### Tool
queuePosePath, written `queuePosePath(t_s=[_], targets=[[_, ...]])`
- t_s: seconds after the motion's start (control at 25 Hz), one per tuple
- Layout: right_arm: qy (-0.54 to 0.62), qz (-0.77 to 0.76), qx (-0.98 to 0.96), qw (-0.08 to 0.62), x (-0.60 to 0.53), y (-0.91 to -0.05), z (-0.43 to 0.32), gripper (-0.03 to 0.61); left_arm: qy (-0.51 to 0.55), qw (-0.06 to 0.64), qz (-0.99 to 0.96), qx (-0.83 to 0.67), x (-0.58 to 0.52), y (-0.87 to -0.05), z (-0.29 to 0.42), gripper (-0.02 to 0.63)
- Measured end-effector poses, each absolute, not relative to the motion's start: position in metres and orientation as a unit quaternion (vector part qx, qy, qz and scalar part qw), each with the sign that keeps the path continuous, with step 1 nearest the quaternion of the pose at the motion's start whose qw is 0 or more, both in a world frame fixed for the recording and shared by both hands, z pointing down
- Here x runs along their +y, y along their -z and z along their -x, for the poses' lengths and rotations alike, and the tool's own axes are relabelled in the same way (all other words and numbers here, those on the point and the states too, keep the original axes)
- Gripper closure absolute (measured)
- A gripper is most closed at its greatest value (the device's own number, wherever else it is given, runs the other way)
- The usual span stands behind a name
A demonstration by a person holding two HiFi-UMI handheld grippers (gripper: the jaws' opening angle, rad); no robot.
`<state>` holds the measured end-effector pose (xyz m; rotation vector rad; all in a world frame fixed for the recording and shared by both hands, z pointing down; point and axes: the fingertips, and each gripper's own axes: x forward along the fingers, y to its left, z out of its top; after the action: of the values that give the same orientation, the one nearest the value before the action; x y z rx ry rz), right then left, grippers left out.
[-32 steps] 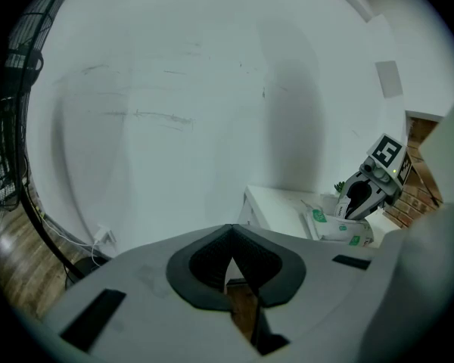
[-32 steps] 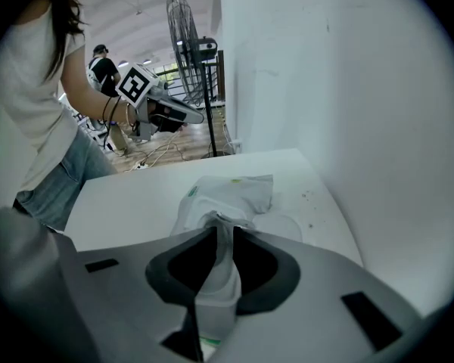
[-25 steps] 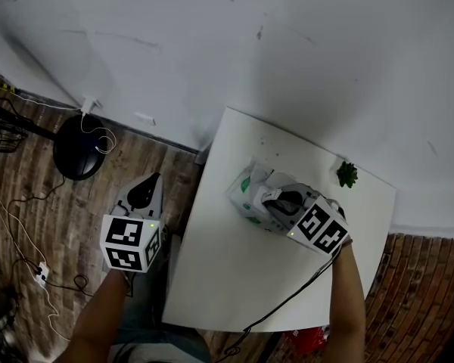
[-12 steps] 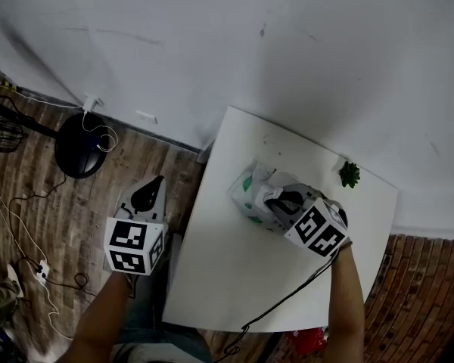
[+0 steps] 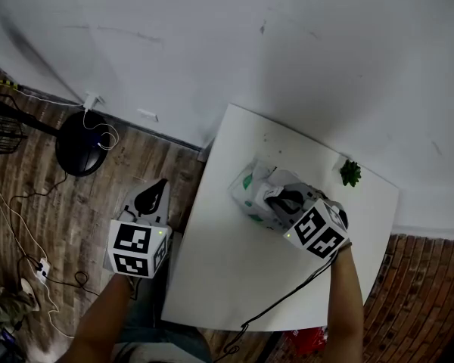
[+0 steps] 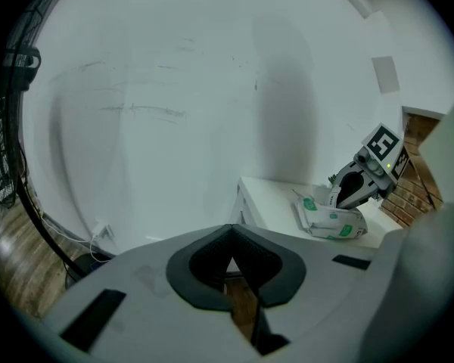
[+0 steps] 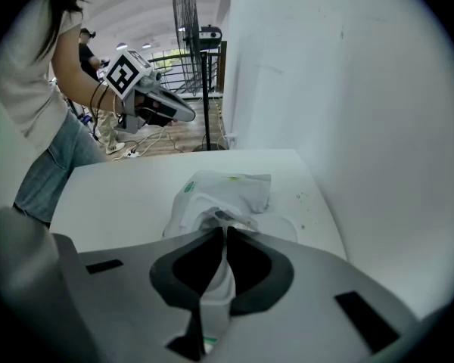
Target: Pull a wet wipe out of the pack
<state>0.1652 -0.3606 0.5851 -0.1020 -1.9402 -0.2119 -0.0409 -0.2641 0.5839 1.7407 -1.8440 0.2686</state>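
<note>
The wet wipe pack [image 5: 248, 190] is white with green marks and lies crumpled near the middle of the white table [image 5: 227, 278]. My right gripper [image 5: 269, 196] rests at the pack's top opening, shut on a white wet wipe [image 7: 218, 277] that runs up between its jaws from the pack [image 7: 221, 193]. My left gripper [image 5: 160, 184] hangs over the wooden floor to the left of the table, shut with nothing in it [image 6: 231, 230]. In the left gripper view, the pack [image 6: 329, 222] and the right gripper [image 6: 354, 188] show far off on the table.
A small green plant [image 5: 349, 174] stands at the table's far right corner by the white wall. A black fan base [image 5: 82, 134] and cables [image 5: 30, 237] are on the floor at the left. A cable [image 5: 287, 297] trails from the right gripper over the table's near edge.
My left gripper has drifted slightly right and toward me. The right gripper and the pack have barely moved.
</note>
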Motion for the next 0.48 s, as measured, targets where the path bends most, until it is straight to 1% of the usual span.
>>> queuePosePath(t_s=[0.48], targets=[[0.082,0.03,-0.823,0.561,-0.3618,-0.5845,-0.1687,0.573,-0.097,0.294,-0.652,-0.692,-0.2601,-0.5841,0.0399,0.614]])
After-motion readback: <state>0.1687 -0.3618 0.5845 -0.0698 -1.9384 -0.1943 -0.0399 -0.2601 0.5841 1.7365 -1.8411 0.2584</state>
